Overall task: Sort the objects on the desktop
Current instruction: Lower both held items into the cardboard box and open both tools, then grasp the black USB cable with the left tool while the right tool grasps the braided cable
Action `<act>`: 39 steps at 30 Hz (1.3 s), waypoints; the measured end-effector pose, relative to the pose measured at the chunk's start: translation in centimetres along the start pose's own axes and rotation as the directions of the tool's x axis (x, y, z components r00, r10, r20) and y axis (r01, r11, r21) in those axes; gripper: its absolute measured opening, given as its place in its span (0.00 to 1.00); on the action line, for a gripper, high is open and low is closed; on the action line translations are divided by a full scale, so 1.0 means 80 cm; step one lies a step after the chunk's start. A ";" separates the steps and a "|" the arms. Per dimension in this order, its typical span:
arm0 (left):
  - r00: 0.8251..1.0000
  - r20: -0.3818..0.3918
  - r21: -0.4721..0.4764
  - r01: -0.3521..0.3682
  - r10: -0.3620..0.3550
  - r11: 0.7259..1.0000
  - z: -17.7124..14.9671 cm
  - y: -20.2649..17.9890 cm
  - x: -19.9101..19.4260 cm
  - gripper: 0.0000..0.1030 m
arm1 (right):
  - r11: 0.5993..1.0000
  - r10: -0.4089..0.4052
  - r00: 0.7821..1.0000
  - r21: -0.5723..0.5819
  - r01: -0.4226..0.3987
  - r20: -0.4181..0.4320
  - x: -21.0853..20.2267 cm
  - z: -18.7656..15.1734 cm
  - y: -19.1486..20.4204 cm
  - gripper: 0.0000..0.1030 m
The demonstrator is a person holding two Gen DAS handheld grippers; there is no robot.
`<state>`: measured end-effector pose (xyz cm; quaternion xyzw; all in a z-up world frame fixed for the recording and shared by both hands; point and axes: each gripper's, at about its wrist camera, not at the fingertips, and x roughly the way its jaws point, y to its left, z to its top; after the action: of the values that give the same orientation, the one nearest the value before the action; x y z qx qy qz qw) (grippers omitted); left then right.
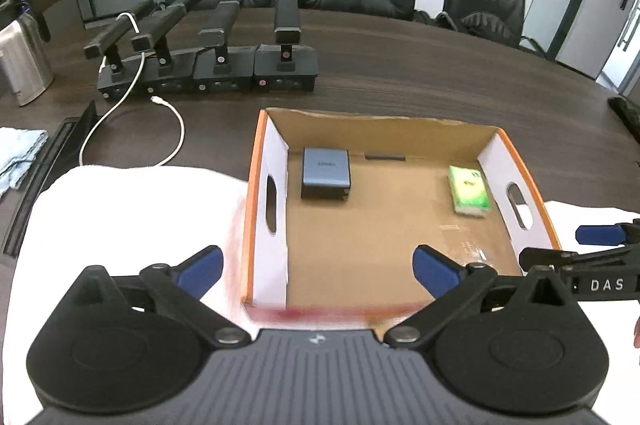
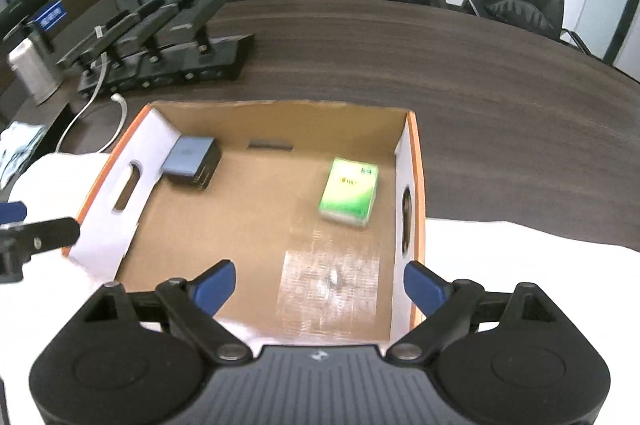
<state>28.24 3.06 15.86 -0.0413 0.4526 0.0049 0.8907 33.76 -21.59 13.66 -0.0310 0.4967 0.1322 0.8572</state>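
Cardboard tray with two items on a dark conference table; both grippers empty.

Left wrist view: left gripper (image 1: 318,271) spread wide, holding nothing, poised over the near edge of the cardboard box (image 1: 400,225); grey charger block (image 1: 326,173) at the box's far left, green tissue pack (image 1: 469,189) at the right wall. Right wrist view: right gripper (image 2: 319,285) equally wide, touching nothing, above the box (image 2: 248,225); charger (image 2: 192,161) against the left wall, tissue pack (image 2: 350,191) well apart from it, near the right wall.
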 end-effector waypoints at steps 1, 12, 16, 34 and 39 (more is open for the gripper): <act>1.000 0.008 0.001 0.001 -0.001 1.000 -0.008 0.000 -0.008 1.00 | 1.000 0.012 1.000 -0.008 -0.012 0.006 -0.010 -0.012 0.001 0.89; 0.995 0.091 0.019 0.048 -0.050 0.999 -0.118 -0.007 -0.072 1.00 | 0.996 0.092 0.993 -0.013 -0.092 0.078 -0.072 -0.118 0.009 0.89; 0.993 0.107 0.042 0.055 -0.059 0.998 -0.161 -0.009 -0.087 1.00 | 0.990 0.137 0.986 -0.043 -0.134 0.091 -0.091 -0.165 0.017 0.89; 0.981 0.085 0.091 0.168 -0.176 0.982 -0.326 0.001 -0.099 1.00 | 0.949 0.313 0.947 -0.060 -0.309 0.071 -0.102 -0.332 0.003 0.89; 0.984 0.129 0.131 0.107 -0.124 0.986 -0.330 0.020 -0.090 1.00 | 0.968 0.243 0.964 -0.091 -0.233 0.110 -0.096 -0.347 -0.013 0.89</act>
<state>2.64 2.82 6.04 -0.0121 0.3870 -0.0721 0.9192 7.00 -29.18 6.20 0.0038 0.4389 0.2550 0.8616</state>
